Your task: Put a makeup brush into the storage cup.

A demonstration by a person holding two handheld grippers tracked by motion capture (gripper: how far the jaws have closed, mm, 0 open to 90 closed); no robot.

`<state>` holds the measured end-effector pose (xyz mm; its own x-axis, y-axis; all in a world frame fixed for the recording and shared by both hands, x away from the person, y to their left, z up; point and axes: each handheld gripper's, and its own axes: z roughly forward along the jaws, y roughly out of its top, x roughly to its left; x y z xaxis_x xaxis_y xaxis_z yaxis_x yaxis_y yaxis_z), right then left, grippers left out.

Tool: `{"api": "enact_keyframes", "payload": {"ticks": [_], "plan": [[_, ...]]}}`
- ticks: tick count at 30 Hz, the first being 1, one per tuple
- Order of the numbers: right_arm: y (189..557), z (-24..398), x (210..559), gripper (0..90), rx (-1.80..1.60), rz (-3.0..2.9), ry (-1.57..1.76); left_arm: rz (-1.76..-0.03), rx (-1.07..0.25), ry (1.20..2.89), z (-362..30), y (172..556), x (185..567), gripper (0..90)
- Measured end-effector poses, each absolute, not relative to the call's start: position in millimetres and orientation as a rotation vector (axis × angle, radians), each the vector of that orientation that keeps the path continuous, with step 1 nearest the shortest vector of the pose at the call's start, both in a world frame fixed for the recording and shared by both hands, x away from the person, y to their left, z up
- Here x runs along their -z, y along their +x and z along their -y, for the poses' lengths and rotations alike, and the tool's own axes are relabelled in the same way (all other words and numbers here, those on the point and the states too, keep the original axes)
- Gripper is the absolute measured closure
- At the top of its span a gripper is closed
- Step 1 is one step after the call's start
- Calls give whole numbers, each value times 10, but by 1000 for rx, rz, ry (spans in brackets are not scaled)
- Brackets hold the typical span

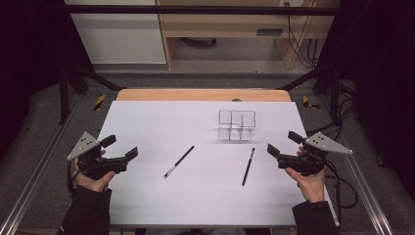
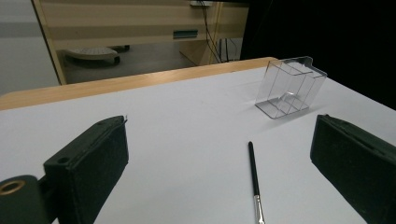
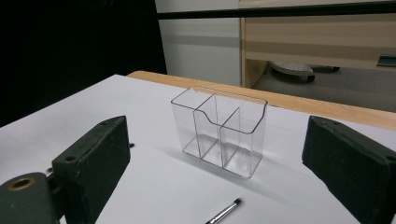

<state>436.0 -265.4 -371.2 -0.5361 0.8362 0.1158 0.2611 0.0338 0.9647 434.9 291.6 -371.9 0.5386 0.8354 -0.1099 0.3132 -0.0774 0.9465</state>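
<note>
high view overhead, tool views low, all sharing clear organizer (image 1: 237,125)

Lab: black frame rig (image 1: 195,10) around white table (image 1: 147,117), loose cables (image 1: 298,39), plain cabinets (image 1: 220,24).

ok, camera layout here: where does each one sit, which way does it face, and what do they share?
High view: above the person's side, facing forward and down on the table; shows both forearms, left hand-held gripper and right hand-held gripper.
Left gripper view: rides the left hand-held gripper, looks between its open jaws across the table toward the left brush and clear organizer.
Right gripper view: rides the right hand-held gripper, faces the organizer; right brush tip below.
Shared: all show the organizer.
</note>
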Motion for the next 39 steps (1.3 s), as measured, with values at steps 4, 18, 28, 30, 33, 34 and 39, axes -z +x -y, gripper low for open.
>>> {"api": "enact_keyframes", "payload": {"ticks": [4,18,28,30,33,34,39], "plan": [[4347,2643,3699,83,-1512,-1828,1104,-994,-575,1654,-2900,4347,3740,39],[4441,2390,3825,111,-1397,-1933,1156,-987,-546,1700,-2818,4376,3843,40],[4529,2226,3996,136,-1313,-1985,1212,-980,-541,1723,-2754,4383,3876,40],[4560,2179,4060,143,-1274,-2013,1219,-980,-542,1728,-2746,4385,3881,40],[4595,2112,4145,172,-1223,-2060,1225,-979,-540,1728,-2743,4387,3886,40],[4603,2093,4169,175,-1210,-2069,1233,-979,-539,1727,-2744,4386,3886,40],[4647,2032,4277,214,-1141,-2102,1266,-975,-540,1730,-2742,4389,3888,40]]}}
